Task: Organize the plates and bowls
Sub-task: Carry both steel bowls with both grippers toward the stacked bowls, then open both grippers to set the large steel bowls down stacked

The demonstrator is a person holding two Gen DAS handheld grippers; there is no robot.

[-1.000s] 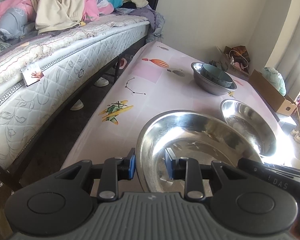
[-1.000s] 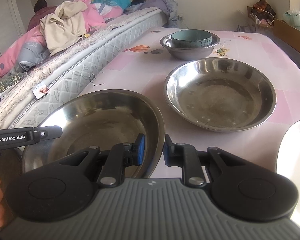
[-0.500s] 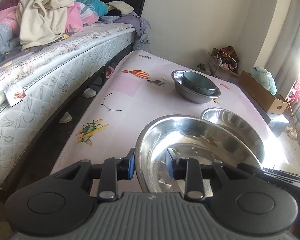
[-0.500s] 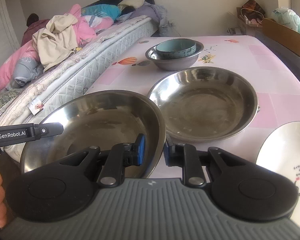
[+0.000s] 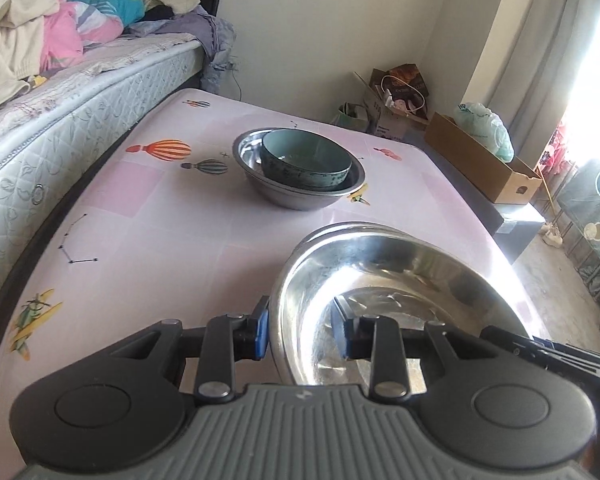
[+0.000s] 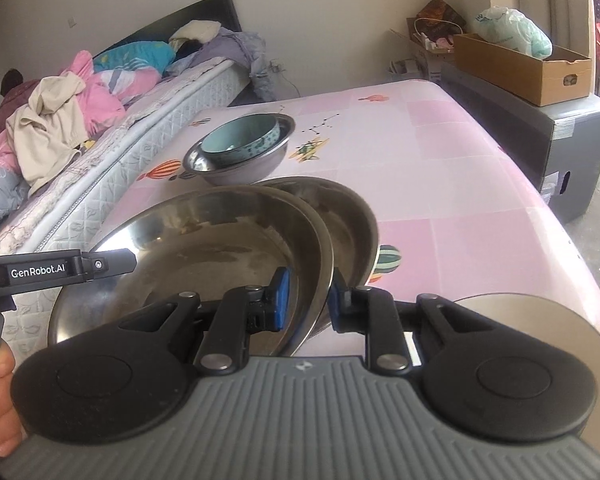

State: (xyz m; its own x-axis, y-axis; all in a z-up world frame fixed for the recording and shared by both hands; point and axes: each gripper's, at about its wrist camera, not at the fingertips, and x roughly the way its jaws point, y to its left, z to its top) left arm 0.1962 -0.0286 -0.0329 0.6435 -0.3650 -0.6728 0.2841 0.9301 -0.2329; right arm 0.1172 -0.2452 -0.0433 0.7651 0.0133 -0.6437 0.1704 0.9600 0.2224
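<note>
Carried across since a second ago, the big steel dish [image 6: 204, 240] now overlaps the second steel dish [image 6: 352, 216] on the pink worktop [image 6: 460, 168]. Both tongs grasp it by the rim: the left tongs [image 5: 302, 330] on one side, the right tongs [image 6: 306, 300] on the opposite edge. Farther back, a teal bowl [image 5: 304, 160] sits inside a steel bowl [image 5: 300, 196]. A white plate [image 6: 540, 308] lies near the right tongs.

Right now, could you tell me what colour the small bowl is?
Teal small bowl; clearest in the left wrist view.
</note>
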